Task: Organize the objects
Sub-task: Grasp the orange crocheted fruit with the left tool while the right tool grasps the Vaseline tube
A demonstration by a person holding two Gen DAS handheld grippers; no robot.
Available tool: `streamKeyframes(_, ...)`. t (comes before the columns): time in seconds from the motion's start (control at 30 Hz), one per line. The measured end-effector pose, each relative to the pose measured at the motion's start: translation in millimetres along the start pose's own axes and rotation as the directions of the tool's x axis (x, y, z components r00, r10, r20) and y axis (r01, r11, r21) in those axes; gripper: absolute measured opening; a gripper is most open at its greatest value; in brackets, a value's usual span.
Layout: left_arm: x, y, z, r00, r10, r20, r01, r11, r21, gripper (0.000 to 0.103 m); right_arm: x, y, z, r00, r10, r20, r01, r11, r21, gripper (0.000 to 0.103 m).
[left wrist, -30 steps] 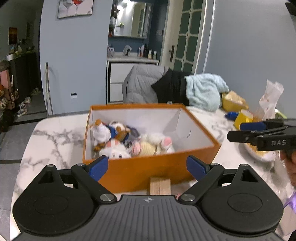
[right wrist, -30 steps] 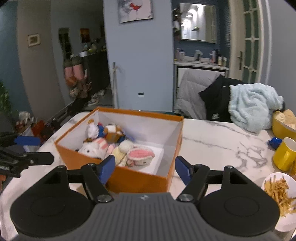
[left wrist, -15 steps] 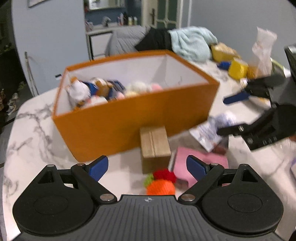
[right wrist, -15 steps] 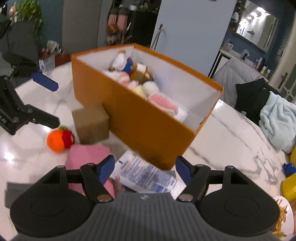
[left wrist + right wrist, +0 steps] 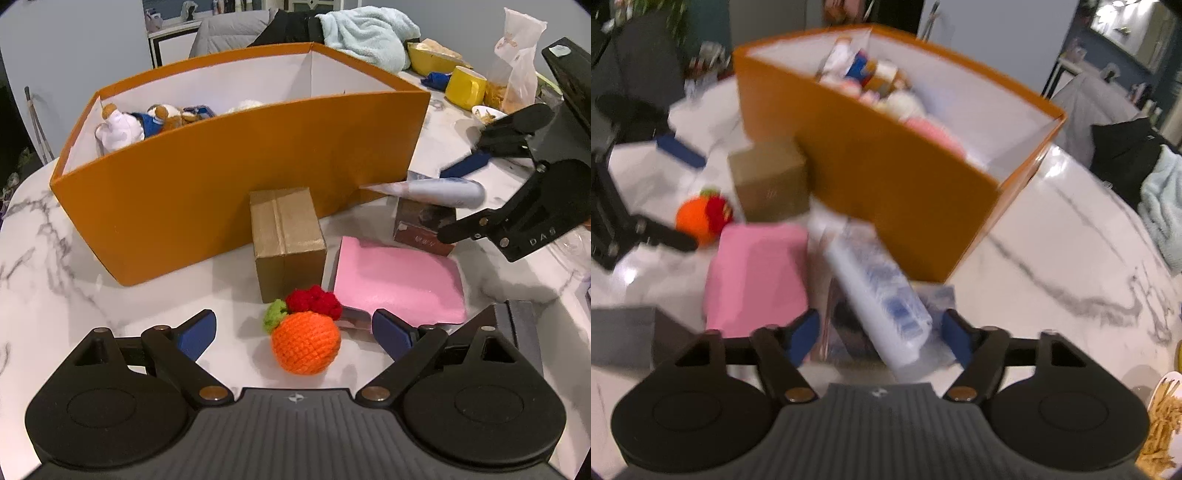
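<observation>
left tool [image 5: 293, 328]: spread wide, nothing gripped; crocheted orange [image 5: 306, 342] seen between the blue fingertips, untouched, on the worktop [image 5: 55, 280].
right tool [image 5: 879, 334]: jaws just narrowed; white tube [image 5: 875, 295] lies between them; picture blurred, pad contact cannot be told.
orange box [image 5: 207, 192]: on worktop, plush toys [image 5: 122, 127] piled at its left end.
cardboard box [image 5: 286, 240]: against the orange box's front wall.
pink pad [image 5: 399, 282]: flat, just right of the cardboard box.
white tube, left view: resting on a small dark carton [image 5: 417, 225].
</observation>
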State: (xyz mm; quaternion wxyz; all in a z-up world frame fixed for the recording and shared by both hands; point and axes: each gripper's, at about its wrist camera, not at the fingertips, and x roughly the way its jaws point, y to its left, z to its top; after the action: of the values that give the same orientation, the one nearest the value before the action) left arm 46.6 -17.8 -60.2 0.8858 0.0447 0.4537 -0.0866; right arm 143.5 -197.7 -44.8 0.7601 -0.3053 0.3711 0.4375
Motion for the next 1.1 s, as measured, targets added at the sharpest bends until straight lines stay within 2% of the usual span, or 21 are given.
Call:
streamKeyframes(0.03,1,0,0,1.000,0.001,-0.004,-0.001,1.000,-0.002,0.103,1,2,0,1.000,0.014,-0.013,-0.014,1.000,-0.007,0.053)
streamKeyframes(0.1,3,0,1,1.000,0.002,-0.012,-0.002,1.000,-0.002,0.103,0,5,2,0.999,0.042,-0.034,-0.042,0.999,0.003,0.046)
streamKeyframes(0.33,12,1,2,0.999,0.011,-0.035,-0.010,1.000,0.015,0.103,0,15,6,0.999,0.028,-0.029,-0.028,0.999,0.016,0.048)
streamKeyframes(0.53,19,2,1,0.999,0.000,-0.051,0.001,1.000,0.027,0.103,5,12,9,0.999,0.049,-0.015,-0.047,0.997,0.066,0.054)
streamKeyframes(0.57,20,2,1,0.998,-0.001,-0.056,0.003,1.000,0.026,0.101,6,11,10,0.999,0.051,-0.016,-0.050,0.996,0.073,0.054)
streamKeyframes(0.6,21,3,1,0.998,-0.002,-0.062,0.003,1.000,0.023,0.093,6,10,11,0.998,0.054,-0.017,-0.052,0.995,0.084,0.053)
streamKeyframes(0.73,23,5,1,0.998,0.002,-0.068,-0.001,1.000,0.017,0.073,5,8,12,0.997,0.071,-0.021,-0.068,0.992,0.105,0.051)
streamKeyframes(0.8,21,5,3,0.998,-0.003,-0.066,0.004,1.000,0.017,0.057,6,9,13,0.997,0.070,-0.022,-0.067,0.993,0.097,0.050)
streamKeyframes(1.1,9,-2,5,0.999,-0.017,-0.044,0.018,0.999,0.037,0.054,-6,8,16,0.996,0.092,-0.015,-0.090,0.991,0.099,0.049)
